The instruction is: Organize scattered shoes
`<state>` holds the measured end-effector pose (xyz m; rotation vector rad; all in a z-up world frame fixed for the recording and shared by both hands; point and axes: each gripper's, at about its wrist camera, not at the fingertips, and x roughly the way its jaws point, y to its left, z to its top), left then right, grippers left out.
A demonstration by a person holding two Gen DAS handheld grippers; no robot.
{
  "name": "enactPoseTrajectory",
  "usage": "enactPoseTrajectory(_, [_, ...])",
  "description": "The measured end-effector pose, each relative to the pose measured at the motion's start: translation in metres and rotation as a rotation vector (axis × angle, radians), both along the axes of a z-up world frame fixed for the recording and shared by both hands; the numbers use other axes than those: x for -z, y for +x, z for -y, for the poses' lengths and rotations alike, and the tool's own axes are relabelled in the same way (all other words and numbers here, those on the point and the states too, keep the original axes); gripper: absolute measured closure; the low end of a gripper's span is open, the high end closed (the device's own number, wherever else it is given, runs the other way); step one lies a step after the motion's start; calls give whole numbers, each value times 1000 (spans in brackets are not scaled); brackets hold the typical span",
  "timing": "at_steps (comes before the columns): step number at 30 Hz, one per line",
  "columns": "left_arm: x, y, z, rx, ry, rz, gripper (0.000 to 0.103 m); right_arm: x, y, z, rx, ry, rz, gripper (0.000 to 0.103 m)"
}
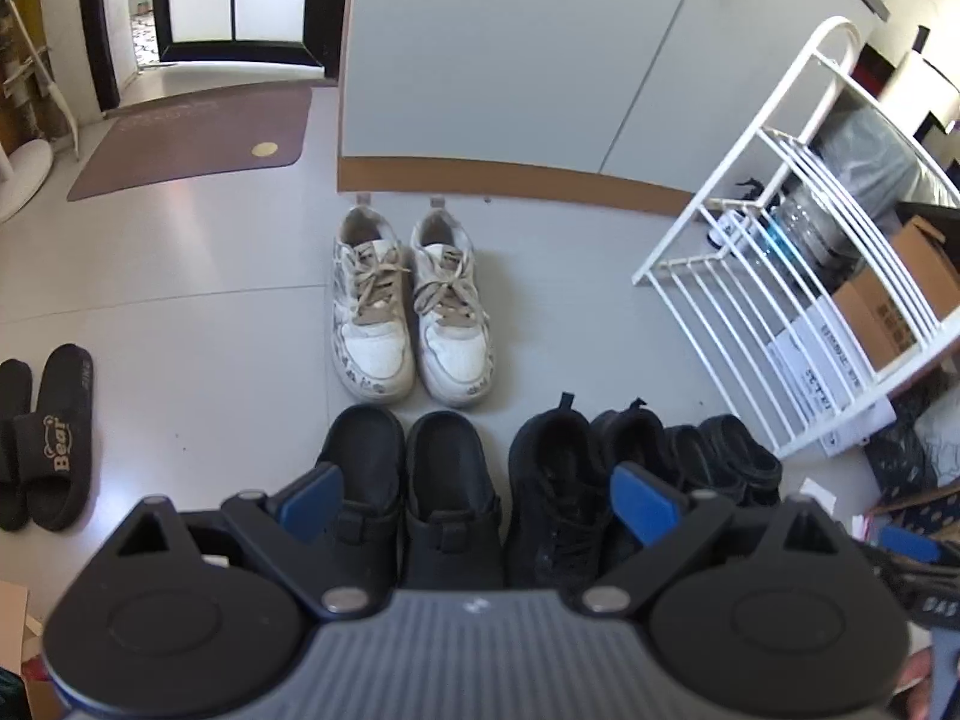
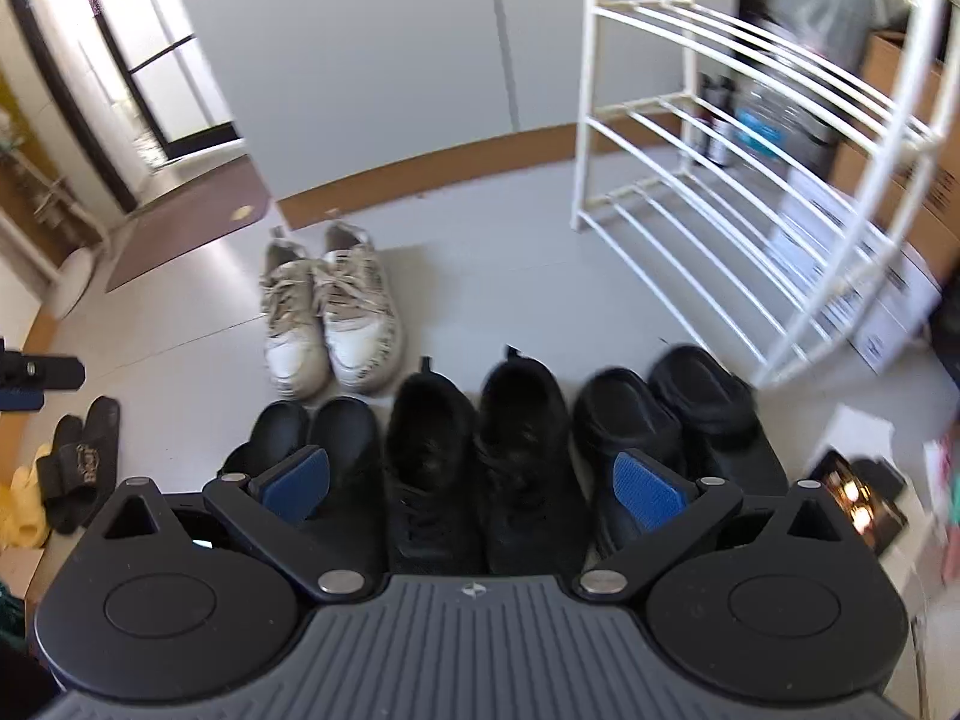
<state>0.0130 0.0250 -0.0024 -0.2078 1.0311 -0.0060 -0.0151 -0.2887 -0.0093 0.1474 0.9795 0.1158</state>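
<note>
A pair of white sneakers (image 1: 408,306) (image 2: 333,315) stands side by side in front of the grey cabinet. Nearer, a row of black shoes lines the floor: two black clogs (image 1: 408,480) (image 2: 318,438), two black lace-up sneakers (image 1: 570,480) (image 2: 480,456) and two black slip-ons (image 1: 720,456) (image 2: 672,414). My left gripper (image 1: 477,504) hovers above the clogs and the sneakers, open with nothing between its blue pads. Over the same row my right gripper (image 2: 474,489) is open and holds nothing. Black "Bear" slides (image 1: 42,438) (image 2: 78,462) lie apart at the left.
A white wire shoe rack (image 1: 798,276) (image 2: 750,180) stands at the right, with cardboard boxes (image 1: 900,294) and a water bottle (image 1: 804,228) behind it. A brown doormat (image 1: 192,138) lies before the door. Yellow slippers (image 2: 24,504) lie at the far left, and a dark phone-like object (image 2: 858,498) at the right.
</note>
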Motion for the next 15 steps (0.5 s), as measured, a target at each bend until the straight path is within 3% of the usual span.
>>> enactPoseTrajectory(4, [16,-11,-8,6,7,-32,5,-5,-17,6,8,-38,45,0])
enactPoseTrajectory(10, [20,-17,-17,-40,-21,-14,3,7,-27,10,-8,9,56,0])
enactPoseTrajectory(15, [28,-17,-5,-51,-27,-31,3,17,-23,12,-32,-16,-17,0])
